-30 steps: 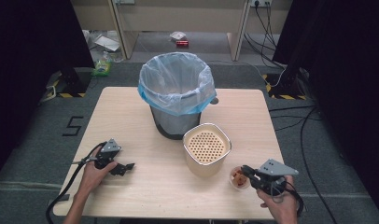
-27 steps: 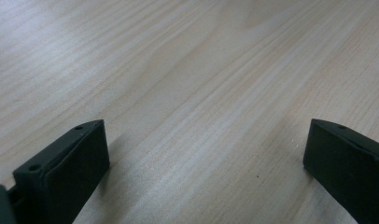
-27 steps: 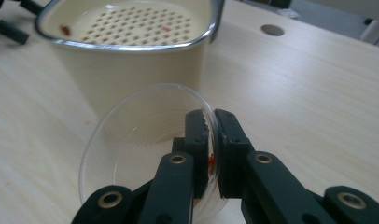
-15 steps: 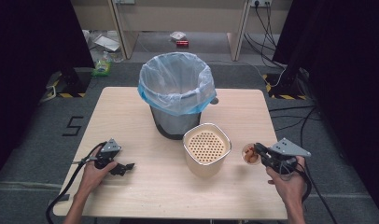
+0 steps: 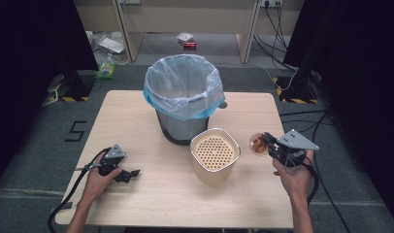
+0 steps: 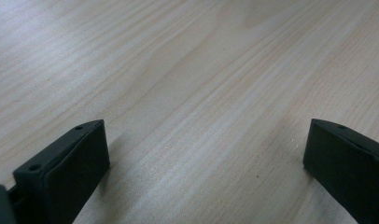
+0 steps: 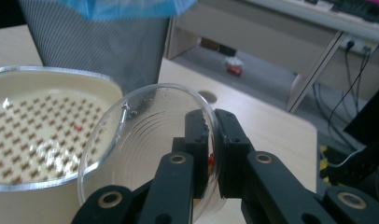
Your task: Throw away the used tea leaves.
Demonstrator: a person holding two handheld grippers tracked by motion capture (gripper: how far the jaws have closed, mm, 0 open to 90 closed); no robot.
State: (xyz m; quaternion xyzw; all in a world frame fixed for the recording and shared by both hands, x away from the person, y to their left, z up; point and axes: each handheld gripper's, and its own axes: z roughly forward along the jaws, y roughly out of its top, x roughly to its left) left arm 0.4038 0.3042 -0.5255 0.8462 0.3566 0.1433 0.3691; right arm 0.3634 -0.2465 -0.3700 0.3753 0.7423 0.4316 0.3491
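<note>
Table (image 5: 137, 116): pale wood, seen from above; dark floor around it.
Bin (image 5: 183, 97): grey, lined with a clear and blue bag, upright at the table's far middle.
Strainer (image 5: 215, 154): cream tub with a perforated insert, just in front of the bin and a little to its right; in the right gripper view (image 7: 33, 135) it lies at the left, one small red speck on the insert.
Right gripper (image 5: 266, 142): raised off the table, just right of the strainer — jaws pressed on the wall of a dish.
Dish (image 7: 145, 140): clear, round, shallow, tilted on edge with one jaw inside the rim and one outside; a small orange-red bit shows between the jaws. In the high view the dish (image 5: 257, 144) sits near the strainer's right rim, apart from it.
Left gripper (image 5: 129, 174): low on the table's near left, in the person's left hand (image 5: 99, 177) — jaws spread wide, bare wood between them.
Cables: trail from both grippers toward the near edge.
</note>
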